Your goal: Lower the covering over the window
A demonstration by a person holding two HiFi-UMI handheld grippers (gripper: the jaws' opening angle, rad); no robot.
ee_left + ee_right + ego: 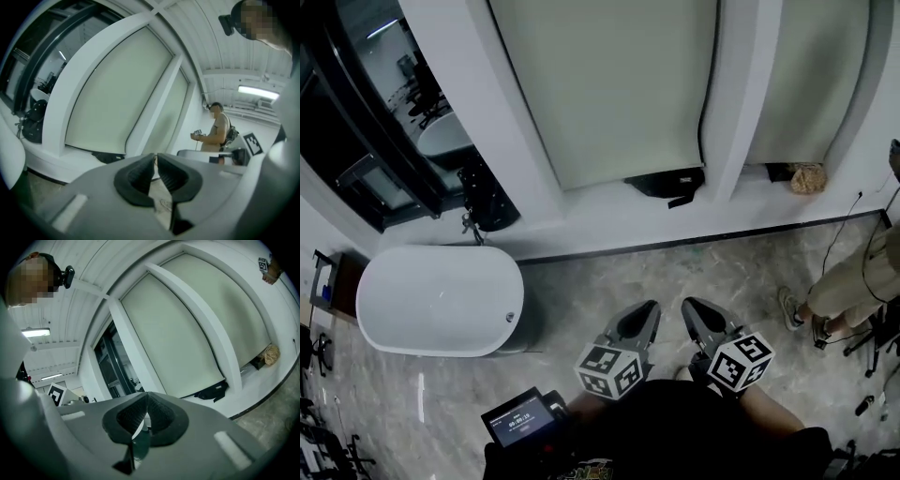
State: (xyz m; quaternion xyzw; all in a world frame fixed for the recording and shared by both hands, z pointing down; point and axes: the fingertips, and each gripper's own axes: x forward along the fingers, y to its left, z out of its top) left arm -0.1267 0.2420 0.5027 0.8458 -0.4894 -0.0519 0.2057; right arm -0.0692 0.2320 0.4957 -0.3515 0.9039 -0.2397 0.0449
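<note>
barely legible screen [521,419] near left claw [649,308]

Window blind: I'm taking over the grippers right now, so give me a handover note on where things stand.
left gripper: jaws a sliver apart, empty. right gripper: shut, empty. Both low, short of the window.
The wide blind hangs almost to the sill, above a black object; the narrow blind beside it likewise. A black cord hangs at the wide blind's right edge.
Done: blinds nearly down. To do: probably only the last gap, if any.
</note>
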